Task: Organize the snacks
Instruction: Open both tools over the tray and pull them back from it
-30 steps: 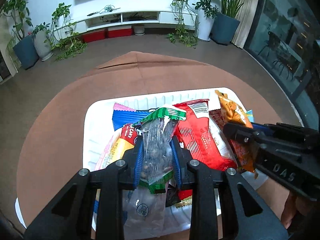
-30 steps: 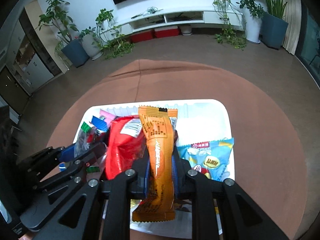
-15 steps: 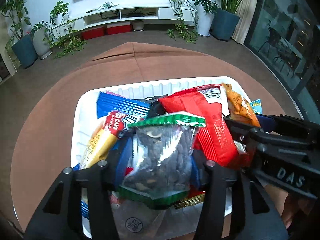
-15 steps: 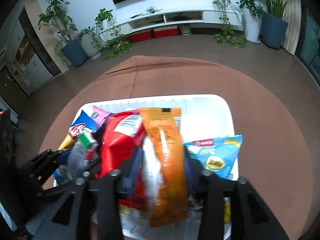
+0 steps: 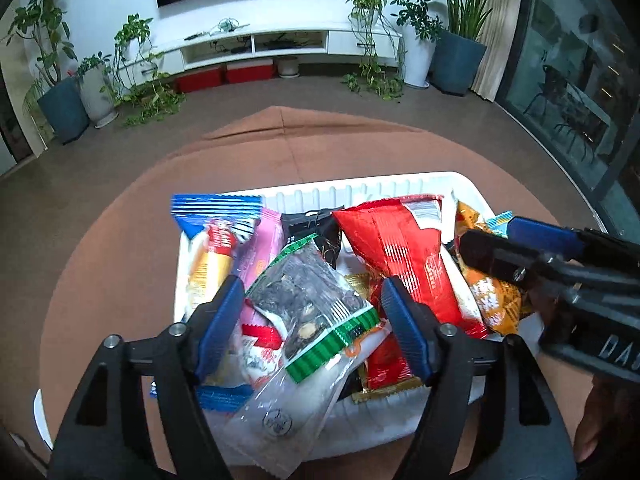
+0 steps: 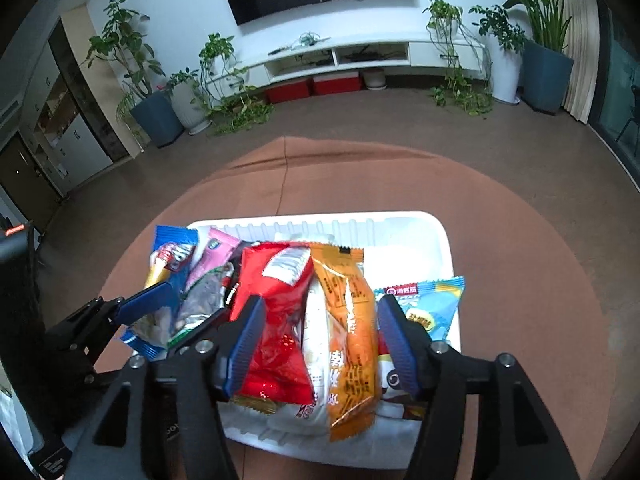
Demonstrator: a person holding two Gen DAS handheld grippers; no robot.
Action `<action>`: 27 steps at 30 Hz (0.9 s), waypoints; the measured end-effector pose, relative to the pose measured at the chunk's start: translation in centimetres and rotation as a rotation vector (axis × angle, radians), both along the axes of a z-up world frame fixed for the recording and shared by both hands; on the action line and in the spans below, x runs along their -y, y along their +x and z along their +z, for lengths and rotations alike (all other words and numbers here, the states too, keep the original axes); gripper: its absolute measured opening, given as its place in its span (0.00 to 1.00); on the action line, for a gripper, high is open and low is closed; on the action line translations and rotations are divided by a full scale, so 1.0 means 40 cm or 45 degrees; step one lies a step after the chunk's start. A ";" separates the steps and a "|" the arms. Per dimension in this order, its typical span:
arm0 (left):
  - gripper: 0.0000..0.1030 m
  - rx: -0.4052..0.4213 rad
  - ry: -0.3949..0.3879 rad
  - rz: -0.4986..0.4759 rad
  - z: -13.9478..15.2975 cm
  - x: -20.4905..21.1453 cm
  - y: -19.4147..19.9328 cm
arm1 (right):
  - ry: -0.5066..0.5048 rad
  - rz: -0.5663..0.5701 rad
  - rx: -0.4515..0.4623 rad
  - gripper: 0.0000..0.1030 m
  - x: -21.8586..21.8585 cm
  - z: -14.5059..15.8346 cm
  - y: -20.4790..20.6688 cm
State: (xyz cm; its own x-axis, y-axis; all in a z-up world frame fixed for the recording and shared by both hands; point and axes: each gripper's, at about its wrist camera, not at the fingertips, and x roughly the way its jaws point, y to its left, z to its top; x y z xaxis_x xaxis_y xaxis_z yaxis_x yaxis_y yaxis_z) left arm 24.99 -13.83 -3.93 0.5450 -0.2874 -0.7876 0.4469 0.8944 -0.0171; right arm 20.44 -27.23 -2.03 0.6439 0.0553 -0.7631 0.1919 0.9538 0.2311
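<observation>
Both grippers' jaws are gaping, released: left gripper point(image 5: 312, 316) is straddling the light, crinkly seed packet point(image 5: 310, 300) at frame centre; right gripper point(image 6: 320, 340) is straddling the slippery orange packet point(image 6: 348, 320). Pinching mid-body looks best.

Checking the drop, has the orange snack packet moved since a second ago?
Yes. The orange snack packet, earlier clamped upright in the right hand-held gripper, now lies tilted on the pile in the white tray, between wide-open jaws.

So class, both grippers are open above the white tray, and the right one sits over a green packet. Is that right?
Not quite: in the right wrist view the right gripper sits open over an orange packet, not green. The left gripper is open above the white tray too.
</observation>
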 end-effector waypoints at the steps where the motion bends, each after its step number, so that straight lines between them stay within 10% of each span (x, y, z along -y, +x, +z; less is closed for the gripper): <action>1: 0.76 0.013 -0.010 -0.002 0.015 -0.009 -0.009 | -0.002 -0.007 0.016 0.62 0.004 0.010 -0.010; 10: 0.96 0.326 -0.009 0.059 0.150 -0.078 -0.170 | -0.134 -0.060 0.271 0.85 -0.022 0.129 -0.131; 16: 1.00 0.590 0.105 0.224 0.235 -0.124 -0.324 | -0.313 -0.085 0.643 1.00 -0.099 0.209 -0.303; 27: 1.00 0.351 -0.004 0.330 0.236 -0.282 -0.496 | -0.436 -0.120 0.679 1.00 -0.190 0.180 -0.548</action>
